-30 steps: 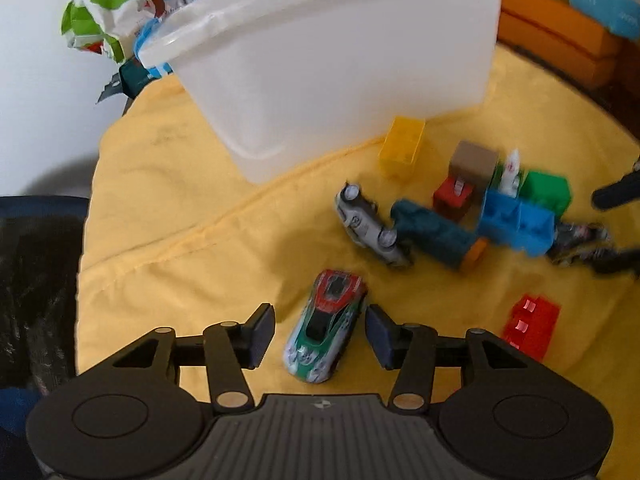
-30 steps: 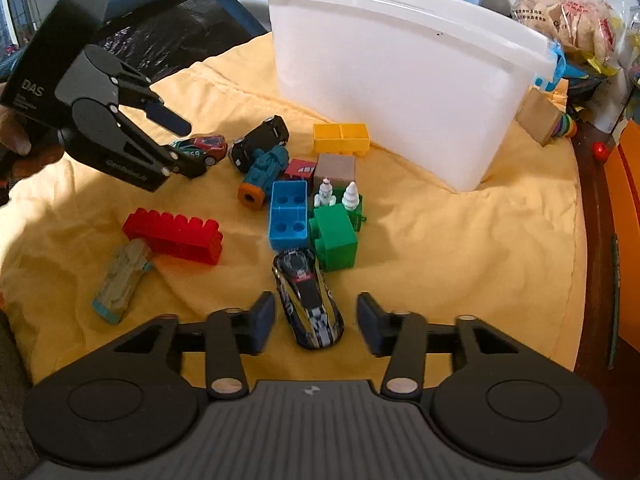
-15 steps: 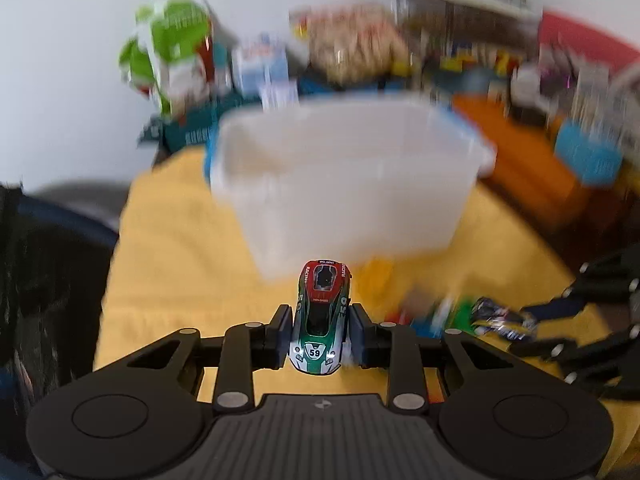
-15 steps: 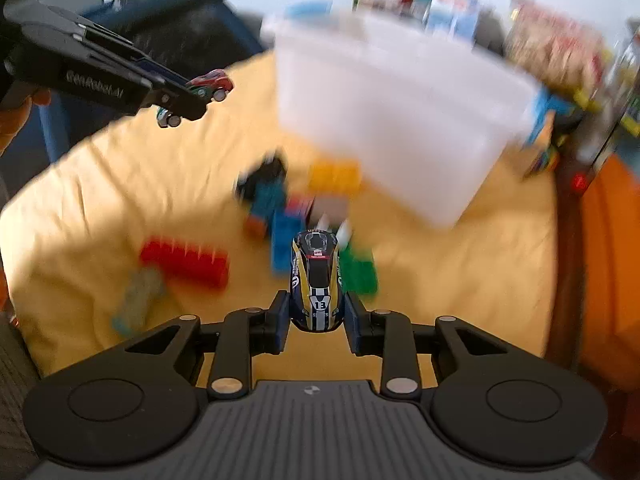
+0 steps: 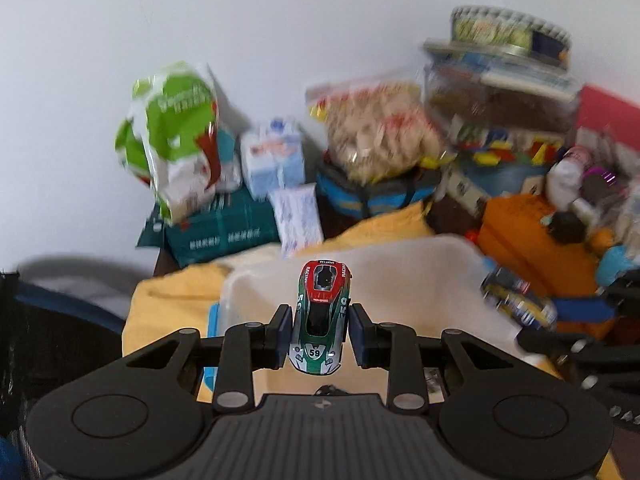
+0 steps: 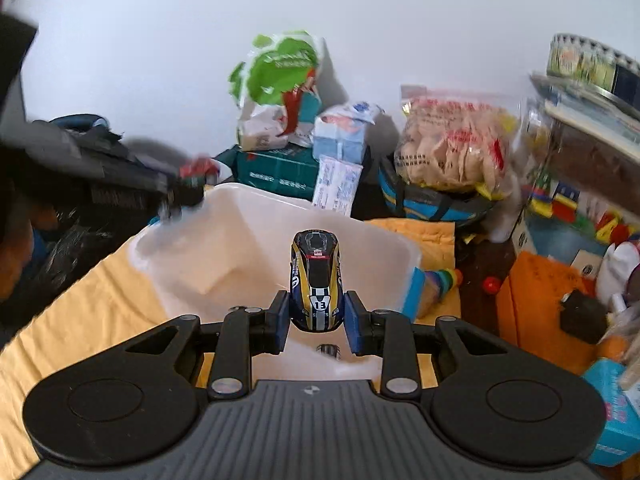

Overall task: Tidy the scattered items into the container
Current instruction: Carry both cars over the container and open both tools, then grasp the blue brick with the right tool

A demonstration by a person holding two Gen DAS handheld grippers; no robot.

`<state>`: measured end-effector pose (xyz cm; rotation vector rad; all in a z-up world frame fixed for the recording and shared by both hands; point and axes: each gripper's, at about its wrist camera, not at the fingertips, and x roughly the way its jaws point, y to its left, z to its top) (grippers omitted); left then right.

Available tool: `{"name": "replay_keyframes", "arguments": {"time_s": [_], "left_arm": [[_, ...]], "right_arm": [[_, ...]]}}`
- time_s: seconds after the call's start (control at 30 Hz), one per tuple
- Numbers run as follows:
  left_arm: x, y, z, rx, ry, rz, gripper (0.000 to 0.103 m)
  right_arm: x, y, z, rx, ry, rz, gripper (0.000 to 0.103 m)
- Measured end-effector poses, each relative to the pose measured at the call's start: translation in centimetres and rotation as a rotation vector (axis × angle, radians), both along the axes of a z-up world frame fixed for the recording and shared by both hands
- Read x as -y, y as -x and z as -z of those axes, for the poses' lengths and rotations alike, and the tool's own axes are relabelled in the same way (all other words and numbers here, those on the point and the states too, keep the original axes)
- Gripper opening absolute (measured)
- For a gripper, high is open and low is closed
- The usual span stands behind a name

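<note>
Green car: we see a red-roofed racer numbered 59, pinched at its sides, nose pointing away, above the container.
Navy car: gold-striped, numbered 13, likewise clamped, above the opening.
Container: white plastic tub, open-topped, on yellow cloth.

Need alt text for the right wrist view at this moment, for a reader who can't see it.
The right gripper is shut on a black and gold toy car numbered 13, held above the open white container on a yellow cloth. At left, blurred, the left gripper carries a red-topped toy car over the container's rim; snack bags and boxes crowd the wall behind.
</note>
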<state>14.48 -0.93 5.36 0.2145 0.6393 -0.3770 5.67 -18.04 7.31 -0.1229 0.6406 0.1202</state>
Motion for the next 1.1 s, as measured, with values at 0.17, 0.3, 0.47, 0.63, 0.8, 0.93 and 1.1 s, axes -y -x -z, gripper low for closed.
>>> {"name": "replay_keyframes", "arguments": {"time_s": [0.17,0.3,0.47,0.63,0.8,0.93,1.1], "left_arm": [[1.0,-2.3,2.8,-0.047,-0.066,-0.03,0.035],[1.1,-3.1,4.1,-0.077,-0.097,-0.054,0.043],[1.0,-2.8,3.5,-0.017,-0.111,-0.087,0.063],[1.0,-1.6,2.2,0.004,-0.097,-0.148,0.065],[0.9,0.5,1.3,0.008,-0.102,-0.179,0.065],[-0.3,3.5,0.6,-0.024,-0.048,-0.182,0.065],[-3.4,8.1,2.1,-0.025,-0.027,-0.157,0.07]], "right_arm": [[-0.2,-2.8,1.6,-0.048,0.027,0.05,0.032],[-0.5,-4.8,3.1,-0.093,0.05,0.097,0.04],[-0.2,-4.9,3.0,-0.045,0.017,0.142,0.064],[0.3,-3.9,2.0,-0.017,-0.091,0.194,0.072],[-0.1,-1.6,0.9,0.017,-0.121,0.175,0.077],[-0.6,1.1,0.3,0.008,-0.101,0.098,0.077],[-0.4,5.8,2.7,0.011,-0.03,-0.054,0.078]]}}
